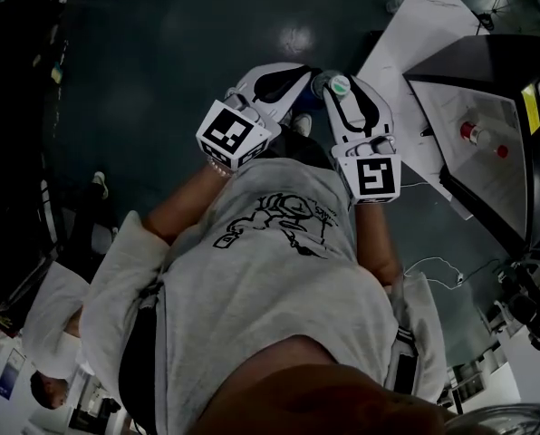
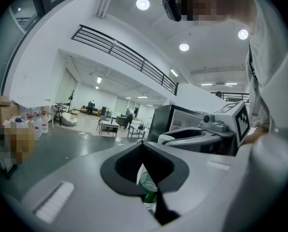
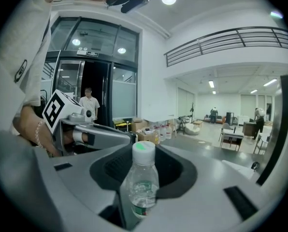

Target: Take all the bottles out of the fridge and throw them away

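Note:
In the head view both grippers are held close together in front of the person's chest. My right gripper (image 1: 342, 93) is shut on a clear plastic bottle (image 3: 143, 187) with a pale green-white cap (image 1: 340, 85); the bottle stands upright between the jaws. My left gripper (image 2: 149, 178) is shut on a second bottle (image 2: 148, 188), of which only a green label shows in the gap between the jaws. The fridge (image 1: 451, 66) stands open at the right, with a red-capped bottle (image 1: 474, 134) lying inside.
A white board (image 1: 424, 25) lies on the dark floor by the fridge. Cables and gear (image 1: 524, 297) sit at the lower right. A person stands in a doorway (image 3: 88, 103), with boxes and jugs (image 3: 151, 129) beside it.

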